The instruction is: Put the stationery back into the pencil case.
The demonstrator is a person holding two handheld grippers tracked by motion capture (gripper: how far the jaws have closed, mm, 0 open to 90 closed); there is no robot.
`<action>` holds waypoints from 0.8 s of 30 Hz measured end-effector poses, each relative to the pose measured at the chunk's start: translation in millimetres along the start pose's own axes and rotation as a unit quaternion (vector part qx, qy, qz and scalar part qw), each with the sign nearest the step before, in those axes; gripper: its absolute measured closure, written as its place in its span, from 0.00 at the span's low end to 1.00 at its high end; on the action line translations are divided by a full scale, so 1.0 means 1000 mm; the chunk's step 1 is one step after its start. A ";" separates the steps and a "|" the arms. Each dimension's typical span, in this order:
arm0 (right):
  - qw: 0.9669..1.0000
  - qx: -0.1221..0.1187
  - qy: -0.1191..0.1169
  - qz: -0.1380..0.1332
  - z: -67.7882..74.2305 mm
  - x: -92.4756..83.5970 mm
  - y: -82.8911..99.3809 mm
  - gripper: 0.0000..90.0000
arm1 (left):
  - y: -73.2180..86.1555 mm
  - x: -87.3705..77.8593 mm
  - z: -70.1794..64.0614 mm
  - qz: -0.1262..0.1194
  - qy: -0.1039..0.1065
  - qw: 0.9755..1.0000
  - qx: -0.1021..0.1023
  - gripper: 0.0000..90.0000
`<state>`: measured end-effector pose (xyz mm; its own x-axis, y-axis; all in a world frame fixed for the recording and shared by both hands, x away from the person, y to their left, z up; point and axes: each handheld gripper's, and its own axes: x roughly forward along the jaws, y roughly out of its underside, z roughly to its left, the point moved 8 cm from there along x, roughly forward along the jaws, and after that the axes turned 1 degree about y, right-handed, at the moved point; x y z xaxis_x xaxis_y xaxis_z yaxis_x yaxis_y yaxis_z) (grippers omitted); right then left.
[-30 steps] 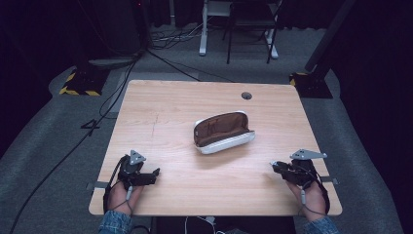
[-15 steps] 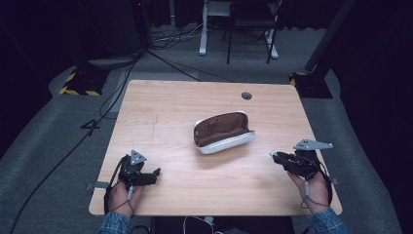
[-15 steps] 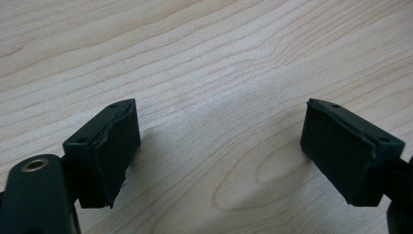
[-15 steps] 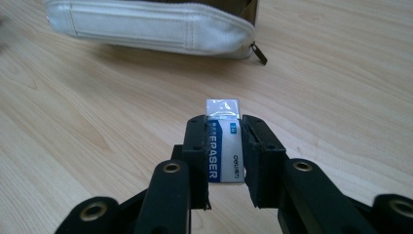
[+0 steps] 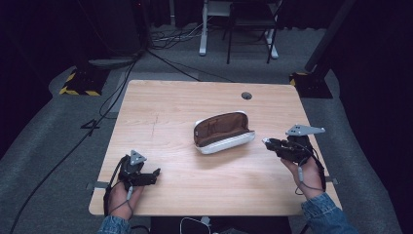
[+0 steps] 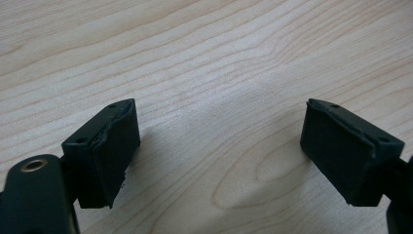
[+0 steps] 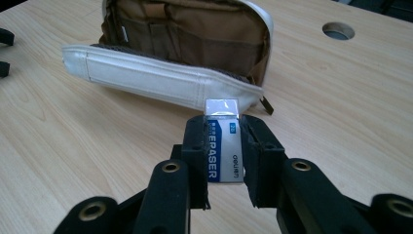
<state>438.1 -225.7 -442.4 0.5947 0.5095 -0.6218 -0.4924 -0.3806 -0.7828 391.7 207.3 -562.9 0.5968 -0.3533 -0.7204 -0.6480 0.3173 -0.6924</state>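
Eraser (image 7: 223,146) clamped upright in right claw (image 7: 222,146), just short of open white pouch (image 7: 165,83) on counter (image 7: 341,117). High view: pouch mid-counter, cable hole (image 5: 246,95) beyond. Left claw (image 6: 219,156) spread wide over bare wood.

White pouch (image 5: 225,142) — brown lining; blue-and-white eraser (image 7: 223,148); pale wood-grain table (image 5: 170,112); black claws.

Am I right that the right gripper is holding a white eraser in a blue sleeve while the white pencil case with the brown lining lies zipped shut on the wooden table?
Not quite: the white pencil case with the brown lining lies open, not zipped shut, as the right gripper view shows. The right gripper does hold the white eraser in a blue sleeve, above the wooden table.
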 end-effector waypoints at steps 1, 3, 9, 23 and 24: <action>1.000 -0.005 -0.002 -0.002 0.000 0.001 -0.003 0.82 | 0.000 0.000 0.000 0.000 0.000 1.000 0.000 0.16; 1.000 -0.013 -0.002 -0.004 0.001 0.004 -0.007 0.81 | 0.000 0.000 0.000 0.000 0.000 1.000 0.000 0.16; 1.000 -0.022 -0.016 -0.010 0.004 0.013 -0.026 0.81 | 0.000 0.000 0.000 0.000 0.000 1.000 0.000 0.16; 0.998 -0.045 -0.042 -0.001 0.018 0.040 -0.064 0.81 | 0.002 -0.002 -0.001 0.000 0.003 1.000 0.004 0.16; 0.998 -0.046 -0.044 -0.001 0.019 0.043 -0.067 0.81 | 0.002 -0.002 -0.001 0.000 0.003 1.000 0.004 0.16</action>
<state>484.6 -163.8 -416.2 0.5357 0.5745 -0.6188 -0.4285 -0.4465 -0.7855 389.3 207.7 -562.8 0.5939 -0.3586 -0.7202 -0.6445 0.3237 -0.6927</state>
